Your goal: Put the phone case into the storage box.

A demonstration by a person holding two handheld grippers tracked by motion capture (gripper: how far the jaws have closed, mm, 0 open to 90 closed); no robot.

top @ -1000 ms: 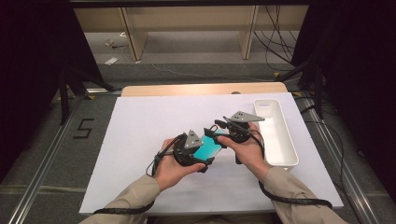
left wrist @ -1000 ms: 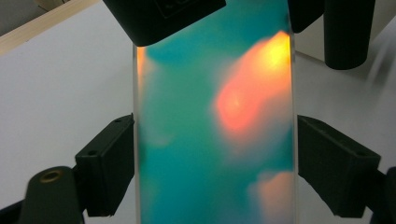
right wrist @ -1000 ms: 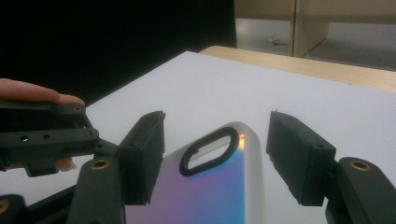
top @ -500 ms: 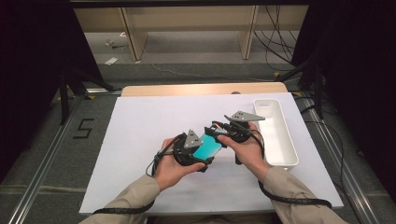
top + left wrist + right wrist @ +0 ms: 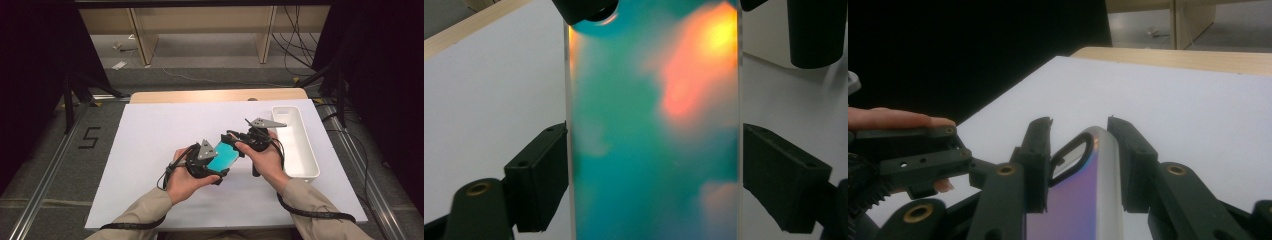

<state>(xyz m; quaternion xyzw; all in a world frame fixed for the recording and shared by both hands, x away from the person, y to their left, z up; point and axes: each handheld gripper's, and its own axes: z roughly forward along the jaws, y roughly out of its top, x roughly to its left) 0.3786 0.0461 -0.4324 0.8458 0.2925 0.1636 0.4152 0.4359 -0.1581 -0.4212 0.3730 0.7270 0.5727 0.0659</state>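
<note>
A flat teal, iridescent phone case (image 5: 224, 156) is held above the white table cover (image 5: 150, 140) between both hands. My left gripper (image 5: 216, 165) is shut on its two long sides; in the left gripper view the black pads (image 5: 544, 175) lie against the case (image 5: 649, 125). My right gripper (image 5: 234, 139) comes from the right onto the case's far end. Its jaws have just been closing, with the end that has the camera cut-out (image 5: 1083, 190) between them. The right gripper (image 5: 1080, 135) now has its pads (image 5: 1040, 160) against the case on both sides.
A long white tray (image 5: 310, 160) lies at the table's right edge, close behind the right hand. The wooden table edge (image 5: 215, 95) runs along the back. Cables trail from both grippers over the forearms. Black frame legs stand on the floor at left and right.
Both hands keep their place over the table's middle. The right gripper's jaws look narrower around the case's far end than before.
</note>
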